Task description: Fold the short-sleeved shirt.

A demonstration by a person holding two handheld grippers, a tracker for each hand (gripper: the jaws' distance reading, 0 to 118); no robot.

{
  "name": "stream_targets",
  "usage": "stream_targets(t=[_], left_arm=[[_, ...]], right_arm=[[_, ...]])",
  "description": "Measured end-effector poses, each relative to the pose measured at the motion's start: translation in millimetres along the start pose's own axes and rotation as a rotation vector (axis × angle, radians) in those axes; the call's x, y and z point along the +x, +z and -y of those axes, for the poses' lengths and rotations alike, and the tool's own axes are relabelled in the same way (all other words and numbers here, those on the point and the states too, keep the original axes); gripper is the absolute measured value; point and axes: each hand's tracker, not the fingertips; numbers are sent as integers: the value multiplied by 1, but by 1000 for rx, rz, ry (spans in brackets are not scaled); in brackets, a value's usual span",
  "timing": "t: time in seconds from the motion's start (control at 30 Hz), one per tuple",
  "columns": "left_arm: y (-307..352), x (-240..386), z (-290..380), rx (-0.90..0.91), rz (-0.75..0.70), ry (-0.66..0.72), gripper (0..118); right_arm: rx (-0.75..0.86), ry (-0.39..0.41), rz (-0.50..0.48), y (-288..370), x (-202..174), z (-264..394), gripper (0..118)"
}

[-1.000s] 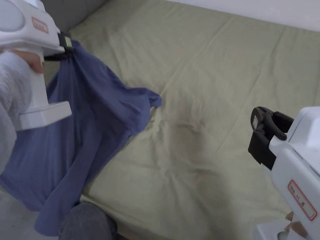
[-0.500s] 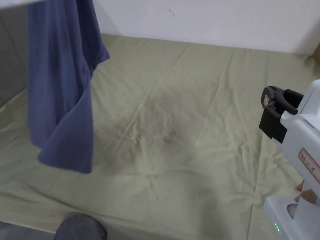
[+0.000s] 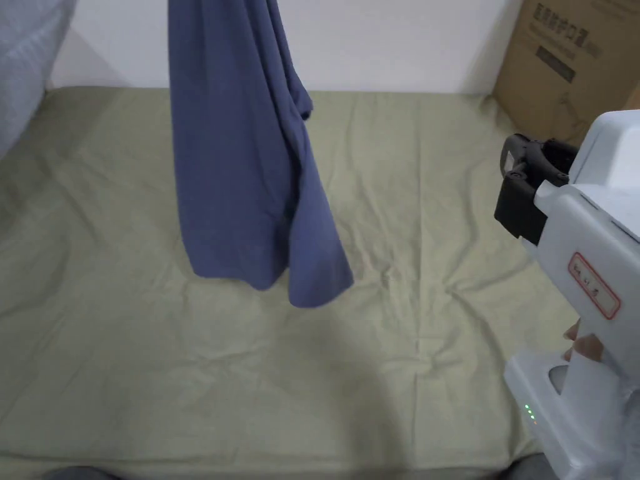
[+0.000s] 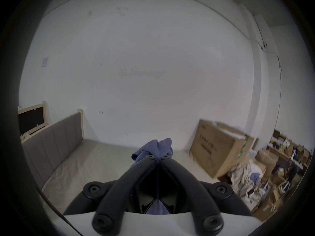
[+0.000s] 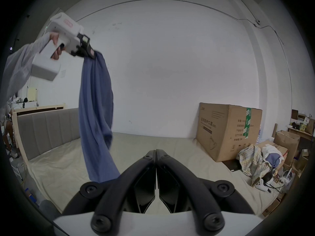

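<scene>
Left gripper view: left gripper (image 4: 158, 158) jaws pressed together on a bunch of the blue shirt (image 4: 156, 148); cloth puffs out past the tips and a strip shows between the jaw arms lower down. Right gripper view: the left gripper (image 5: 88, 51) is raised high, held by a hand (image 5: 55, 40) in a grey sleeve (image 5: 18, 69), and the shirt (image 5: 96, 113) hangs from its tips. Right gripper (image 5: 156, 152) jaws closed tip to tip, nothing between them, well apart from the shirt.

Surface: bed with a wrinkled olive-beige sheet (image 3: 406, 312); grey padded headboard (image 5: 47, 130) on the left, white wall (image 5: 170, 69) behind, cardboard box (image 5: 228, 130) at the right, clutter beyond it.

Head view: shirt (image 3: 244, 156) long axis vertical, bunched into folds, lower hem pointing down, just above the sheet; whether it touches cannot be told. Right gripper (image 3: 525, 181) at the right edge.
</scene>
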Motion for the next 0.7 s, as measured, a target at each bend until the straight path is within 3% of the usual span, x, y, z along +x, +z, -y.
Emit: stream_targets(t=[0.3, 0.43, 0.6, 0.7], left_arm=[[-90, 13, 240, -472, 24, -140, 0], [-104, 13, 352, -692, -17, -181, 0], [-109, 11, 439, -899, -40, -178, 1], [-100, 7, 451, -896, -27, -153, 39]], right_arm=[[-97, -49, 50, 2, 11, 42, 0], [-161, -62, 60, -5, 16, 60, 0], [-205, -59, 67, -14, 21, 72, 0], [-217, -58, 64, -19, 22, 75, 0]])
